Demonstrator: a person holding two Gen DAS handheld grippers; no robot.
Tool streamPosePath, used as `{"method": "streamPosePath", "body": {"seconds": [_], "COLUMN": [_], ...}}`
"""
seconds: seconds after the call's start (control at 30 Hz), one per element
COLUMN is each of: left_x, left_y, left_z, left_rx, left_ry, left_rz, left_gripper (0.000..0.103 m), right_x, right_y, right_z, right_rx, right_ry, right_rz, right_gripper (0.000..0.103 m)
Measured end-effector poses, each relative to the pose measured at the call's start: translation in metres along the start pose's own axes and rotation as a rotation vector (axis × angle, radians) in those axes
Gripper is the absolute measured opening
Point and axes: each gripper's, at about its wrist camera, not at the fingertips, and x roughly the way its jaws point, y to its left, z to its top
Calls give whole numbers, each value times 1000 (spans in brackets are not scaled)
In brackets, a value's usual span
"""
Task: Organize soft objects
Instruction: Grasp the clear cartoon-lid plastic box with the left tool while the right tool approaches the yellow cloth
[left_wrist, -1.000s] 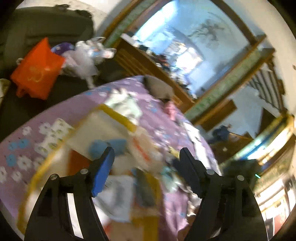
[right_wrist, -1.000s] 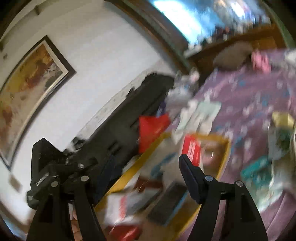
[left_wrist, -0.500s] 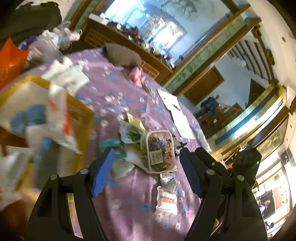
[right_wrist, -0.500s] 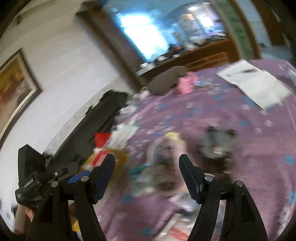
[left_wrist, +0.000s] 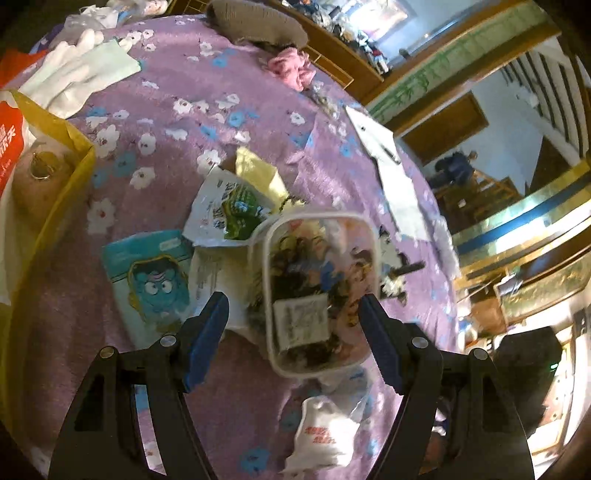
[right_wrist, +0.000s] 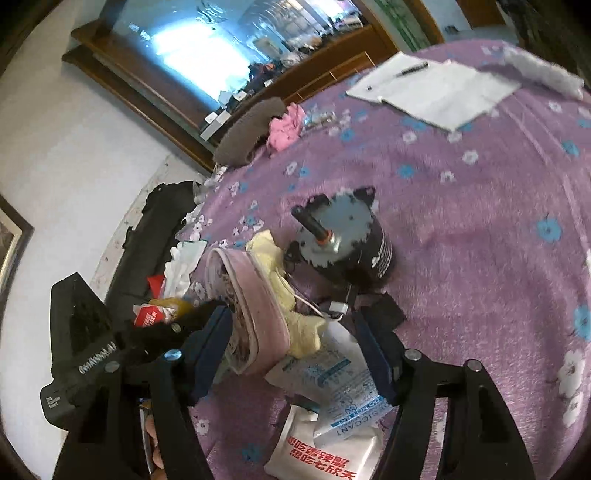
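both wrist views have swung off the yellow bin and the wall, and now look down on the heap of soft packets in the middle of the purple flowered cloth.

far left, the yellow bin sits at the cloth's edge with a red-and-white bag inside it. just right of it lies the teal cartoon packet, flat on the cloth, then the green-and-white pouch with a pale yellow cloth behind it. the left gripper hangs over the clear tub, jaws wide apart either side of it, pads not touching, nothing held. nearer, a small white sachet with red print lies loose.

over to the right gripper: its jaws have just been narrowing, yet they stand open with nothing pinched; the tub's rim and a white desiccant packet lie in the gap below. beyond sits a black motor, hard stuff, not ours. far off, a pink cloth and white papers.

so this looks like the reach-in for the next soft item. the next move calls for choosing one packet, dropping lower, closing on a free edge and not snagging the tub or the motor's wires.
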Motion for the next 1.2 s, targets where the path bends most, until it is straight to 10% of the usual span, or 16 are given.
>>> {"method": "streamPosePath", "body": {"seconds": [0.2, 0.43, 0.83, 1.2], "left_x": [1, 13, 25, 15], "left_y": [-1, -10, -6, -1], "left_z": [5, 6, -2, -9], "left_rx": [-13, 63, 41, 10], "left_ry": [15, 2, 43, 89], "left_rz": [-44, 30, -69, -94], "left_gripper": [73, 74, 74, 45], "right_x": [1, 8, 15, 17], "right_y": [-10, 2, -1, 2], "right_z": [-3, -9, -13, -11], "right_rx": [20, -62, -65, -78], "right_ry": [39, 59, 87, 84], "right_rz": [7, -34, -63, -83], "right_gripper": [35, 28, 25, 15]}}
